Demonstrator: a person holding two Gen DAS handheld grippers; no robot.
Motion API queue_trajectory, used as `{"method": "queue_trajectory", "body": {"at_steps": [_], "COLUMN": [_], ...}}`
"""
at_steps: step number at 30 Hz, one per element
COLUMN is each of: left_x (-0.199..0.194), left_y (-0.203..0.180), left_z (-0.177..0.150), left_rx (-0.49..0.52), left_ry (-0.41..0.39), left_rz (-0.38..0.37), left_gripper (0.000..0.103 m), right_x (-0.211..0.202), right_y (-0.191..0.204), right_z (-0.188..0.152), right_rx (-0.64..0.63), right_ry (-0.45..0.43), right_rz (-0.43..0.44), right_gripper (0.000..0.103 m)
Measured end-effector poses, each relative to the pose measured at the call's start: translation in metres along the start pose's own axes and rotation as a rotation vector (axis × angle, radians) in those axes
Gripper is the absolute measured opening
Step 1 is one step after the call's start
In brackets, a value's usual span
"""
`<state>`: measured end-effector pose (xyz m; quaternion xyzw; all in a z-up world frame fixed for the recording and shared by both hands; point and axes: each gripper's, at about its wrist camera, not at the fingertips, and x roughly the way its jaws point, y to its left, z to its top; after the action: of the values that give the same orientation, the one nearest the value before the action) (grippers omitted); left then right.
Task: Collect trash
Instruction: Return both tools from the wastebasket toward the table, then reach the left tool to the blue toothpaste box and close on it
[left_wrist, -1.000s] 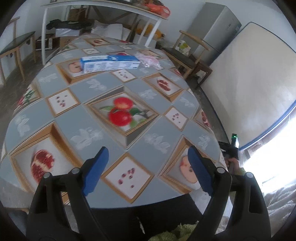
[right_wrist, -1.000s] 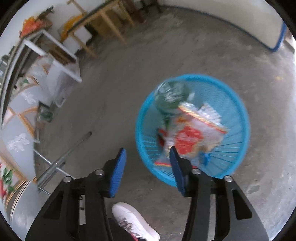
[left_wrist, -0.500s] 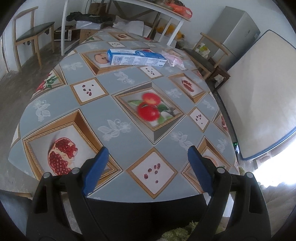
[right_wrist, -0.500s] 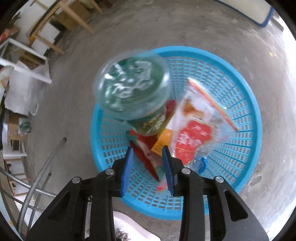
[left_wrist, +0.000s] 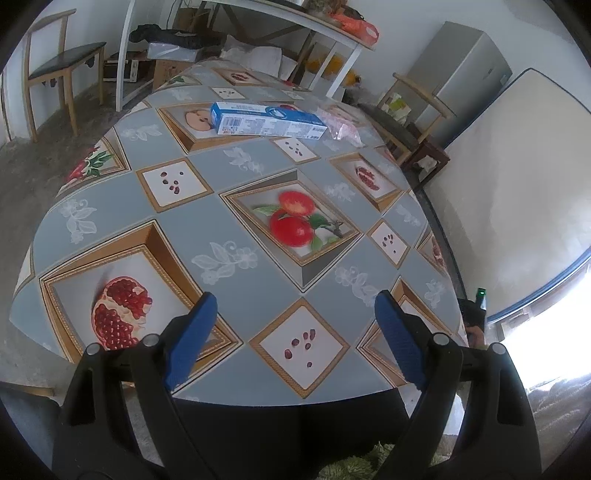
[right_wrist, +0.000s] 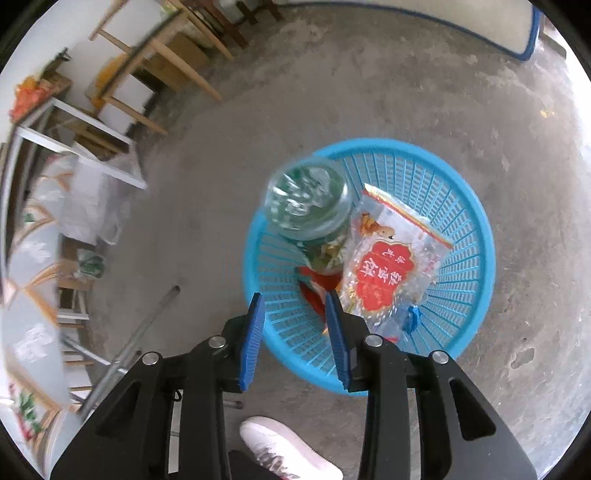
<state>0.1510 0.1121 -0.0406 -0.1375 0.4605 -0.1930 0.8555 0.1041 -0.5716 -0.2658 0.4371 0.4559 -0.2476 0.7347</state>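
Observation:
A blue and white box lies at the far end of the patterned table, with a clear pink plastic wrapper beside it. My left gripper is open and empty above the table's near edge. A blue plastic basket stands on the concrete floor. It holds a green bottle, a red and clear snack bag and red wrappers. My right gripper is open and empty just above the basket's near rim.
A wooden chair stands left of the table. A white shelf table, another chair and a grey cabinet are behind it. My white shoe is near the basket, with metal table legs to its left.
My right gripper closed in over the basket, then drew back and up while its jaws widened a little. My left gripper swung slightly, bringing the table more central.

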Motion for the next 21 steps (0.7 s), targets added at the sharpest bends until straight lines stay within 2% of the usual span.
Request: {"method": "queue_trajectory", "body": {"at_steps": [4, 9, 13, 15, 21], "left_x": [-0.004, -0.004, -0.001, 0.0, -0.007], "left_y": [0.005, 0.009, 0.009, 0.01, 0.012], "left_z": [-0.001, -0.001, -0.003, -0.002, 0.002], "left_rx": [-0.004, -0.017, -0.025, -0.033, -0.062], "left_ry": [-0.014, -0.02, -0.027, -0.032, -0.085], "left_rz": [-0.008, -0.006, 0.008, 0.016, 0.077], "left_gripper": [0.083, 0.083, 0.083, 0.084, 0.085], "right_x": [-0.055, -0.131, -0.19, -0.211, -0.234], "right_y": [0.023, 0.084, 0.156, 0.194, 0.295], "right_z": [-0.015, -0.038, -0.066, -0.085, -0.156], "right_rx": [-0.047, -0.19, -0.365, -0.468, -0.742], "right_ry": [-0.059, -0.132, -0.185, -0.201, -0.209], "right_rz": [0.055, 0.12, 0.185, 0.199, 0.219], "right_gripper": [0.038, 0.059, 0.074, 0.082, 0.094]}}
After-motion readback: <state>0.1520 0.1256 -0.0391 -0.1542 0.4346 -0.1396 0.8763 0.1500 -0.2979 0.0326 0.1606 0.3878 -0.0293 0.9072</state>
